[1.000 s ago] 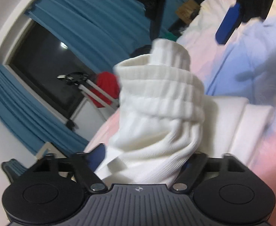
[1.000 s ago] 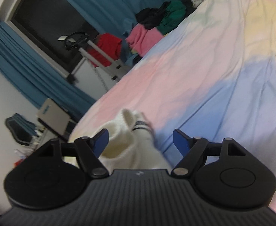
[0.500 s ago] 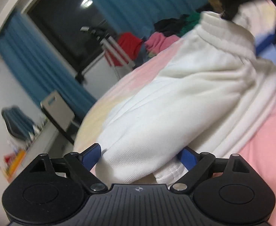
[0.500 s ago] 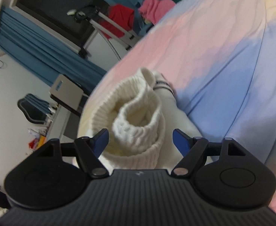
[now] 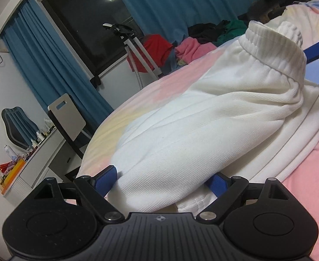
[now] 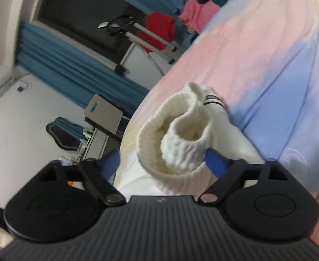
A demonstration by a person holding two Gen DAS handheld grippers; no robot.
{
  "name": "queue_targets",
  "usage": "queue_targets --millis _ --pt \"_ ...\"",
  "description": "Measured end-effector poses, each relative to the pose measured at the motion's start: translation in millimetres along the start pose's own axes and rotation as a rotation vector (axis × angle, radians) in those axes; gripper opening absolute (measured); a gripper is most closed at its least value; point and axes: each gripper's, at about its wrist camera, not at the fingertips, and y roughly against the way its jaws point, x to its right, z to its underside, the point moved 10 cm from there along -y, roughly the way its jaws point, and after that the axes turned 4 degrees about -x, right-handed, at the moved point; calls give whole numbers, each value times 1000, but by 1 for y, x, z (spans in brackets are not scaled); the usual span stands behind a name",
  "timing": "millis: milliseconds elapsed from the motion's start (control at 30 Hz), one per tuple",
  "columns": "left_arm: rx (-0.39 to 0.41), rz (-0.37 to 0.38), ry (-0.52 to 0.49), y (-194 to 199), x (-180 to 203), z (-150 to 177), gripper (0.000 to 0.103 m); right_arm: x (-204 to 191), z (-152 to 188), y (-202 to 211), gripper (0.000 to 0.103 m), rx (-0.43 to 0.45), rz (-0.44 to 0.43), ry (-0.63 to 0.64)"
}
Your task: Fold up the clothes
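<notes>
White garment (image 5: 203, 126): lying in a bunched roll on the bed (image 5: 307, 174), near the bed's edge that faces the curtained window, long axis running away from the left gripper (image 5: 162, 180) toward the ribbed cuff (image 5: 274, 50) at the far end. Left jaws are standing wide, straddling the near end of the roll; pressing is not evident. Right gripper (image 6: 161, 161) is pointing slightly downward at the ribbed cuff, jaws having just been opening, now spread with the cuff between them and one blue pad beside the knit. Each hand is nearer its own end.
</notes>
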Motion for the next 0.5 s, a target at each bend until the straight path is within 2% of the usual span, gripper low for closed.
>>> queue_targets --millis 67,133,200,267,300,367,400,500 --pt "10 -3 -9 -4 0 0 90 -2 5 -9 90 -14 91 72" --pt "14 -2 -5 -7 -2 0 90 6 9 -16 90 -29 195 92" --pt "14 4 8 -9 -4 -1 90 15 13 -27 90 -56 225 83" --pt "13 10 20 -12 -8 -1 90 17 12 -33 89 -46 230 100" --pt "15 10 20 -12 -9 -1 90 15 10 -34 76 -31 229 121" --pt "23 11 18 -12 -11 0 90 9 5 -33 62 -10 242 169" --pt "30 13 18 -11 -12 0 90 7 3 -33 50 -3 260 187" --pt "47 30 35 -8 -15 0 87 5 -7 -24 38 20 261 180"
